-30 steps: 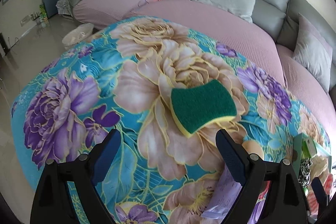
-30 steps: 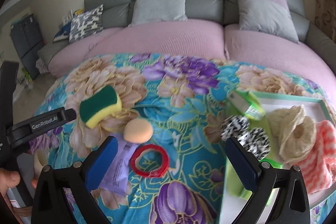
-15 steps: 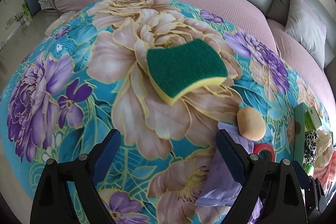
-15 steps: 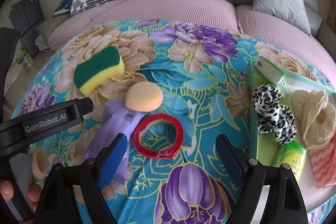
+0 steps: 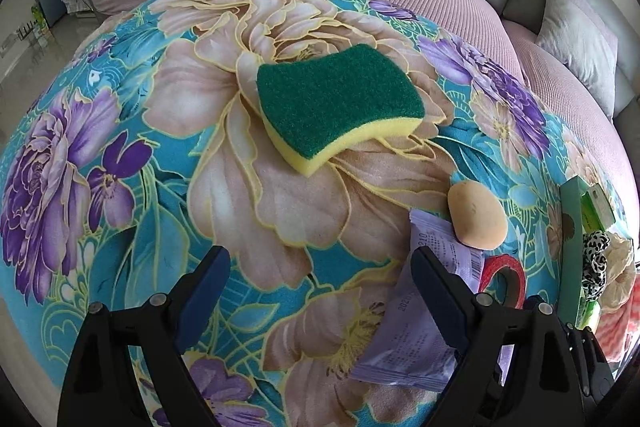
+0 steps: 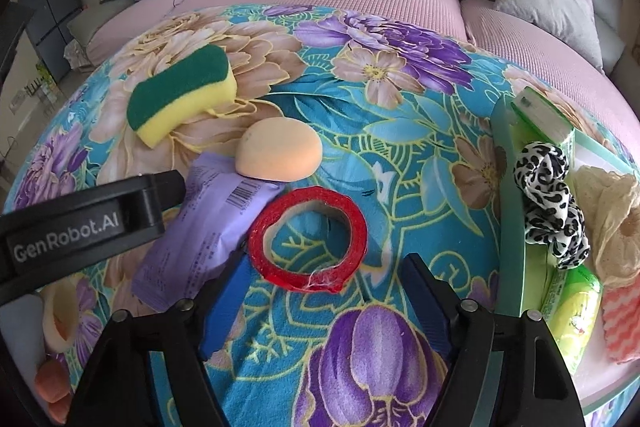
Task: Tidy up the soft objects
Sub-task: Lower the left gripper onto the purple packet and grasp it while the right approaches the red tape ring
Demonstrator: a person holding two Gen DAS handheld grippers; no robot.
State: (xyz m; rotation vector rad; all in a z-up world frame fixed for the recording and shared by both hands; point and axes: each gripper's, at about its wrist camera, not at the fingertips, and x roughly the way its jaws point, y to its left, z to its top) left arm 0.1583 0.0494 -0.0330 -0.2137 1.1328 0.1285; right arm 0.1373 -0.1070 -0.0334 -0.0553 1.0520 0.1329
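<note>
Left wrist view, change: the sponge is seen larger and nearer than a second ago; the left gripper has been lowered toward it, jaws wide, nothing between them.
Right wrist view, change: the right gripper has been brought down over the red ring; its jaws are closing, the ring's near edge between them, not yet pressed.
Meaning: two pickups are judged imminent.
Tray, right: scrunchie, beige cloth, green packs are held inside.

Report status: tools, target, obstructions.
Left tool open, empty. Right tool closing, pads straddling red tape roll, not touching. Purple packet beside left pad.
</note>
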